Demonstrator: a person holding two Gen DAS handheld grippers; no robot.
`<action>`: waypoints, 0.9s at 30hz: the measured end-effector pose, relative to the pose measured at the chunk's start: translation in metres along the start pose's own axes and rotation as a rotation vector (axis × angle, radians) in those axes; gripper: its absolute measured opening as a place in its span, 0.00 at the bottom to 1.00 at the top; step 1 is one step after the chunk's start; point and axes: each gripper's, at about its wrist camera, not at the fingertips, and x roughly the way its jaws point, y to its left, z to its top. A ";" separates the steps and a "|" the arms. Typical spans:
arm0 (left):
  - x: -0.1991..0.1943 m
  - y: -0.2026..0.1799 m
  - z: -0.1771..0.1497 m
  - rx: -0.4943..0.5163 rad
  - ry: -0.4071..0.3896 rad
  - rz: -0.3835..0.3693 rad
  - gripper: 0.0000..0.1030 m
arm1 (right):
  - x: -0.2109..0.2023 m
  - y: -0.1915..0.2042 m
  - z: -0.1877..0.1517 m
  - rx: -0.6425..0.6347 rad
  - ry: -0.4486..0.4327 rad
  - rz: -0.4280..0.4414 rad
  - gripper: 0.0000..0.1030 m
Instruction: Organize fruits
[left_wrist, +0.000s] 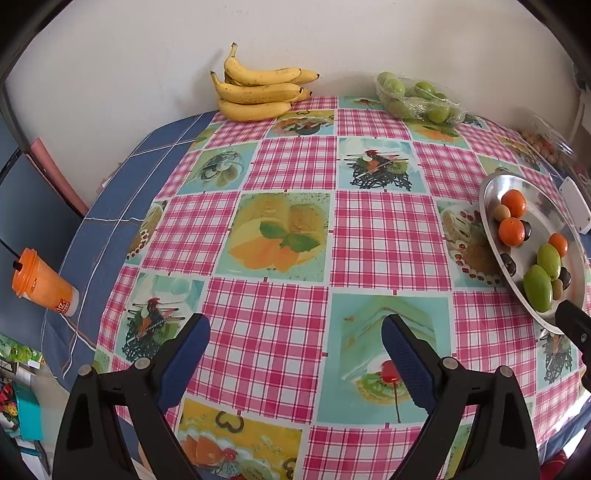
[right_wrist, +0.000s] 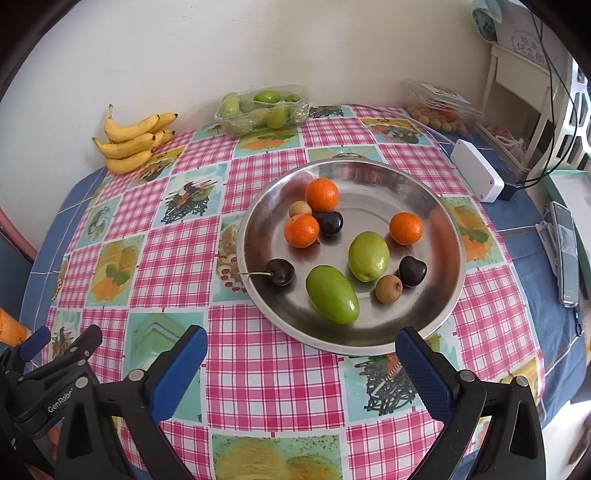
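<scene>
A round metal plate (right_wrist: 439, 295) sits on the checked tablecloth and holds three tangerines (right_wrist: 322, 194), two green fruits (right_wrist: 331, 294), three dark cherries (right_wrist: 280, 272) and two small brown longans (right_wrist: 388, 289). The plate also shows at the right edge of the left wrist view (left_wrist: 493, 192). My right gripper (right_wrist: 301, 369) is open and empty, just in front of the plate's near rim. My left gripper (left_wrist: 295, 362) is open and empty over bare tablecloth, left of the plate. The left gripper also shows in the right wrist view (right_wrist: 62, 347).
A banana bunch (left_wrist: 258, 88) lies at the back by the wall. A clear tray of green fruits (right_wrist: 262, 107) and a clear box of longans (right_wrist: 439, 110) stand at the back. An orange cup (left_wrist: 44, 284) lies at the left edge. A white box (right_wrist: 476, 170) and a remote (right_wrist: 565, 251) lie at the right.
</scene>
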 end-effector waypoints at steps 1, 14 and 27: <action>0.000 0.001 0.000 -0.001 0.000 -0.002 0.91 | 0.000 0.000 0.000 -0.001 0.001 -0.001 1.00; -0.003 0.001 0.002 0.000 -0.003 -0.003 0.92 | 0.002 0.002 0.001 -0.012 0.004 -0.009 1.00; -0.003 0.000 0.002 0.005 -0.007 0.000 0.91 | 0.004 -0.001 0.002 -0.008 0.007 -0.011 1.00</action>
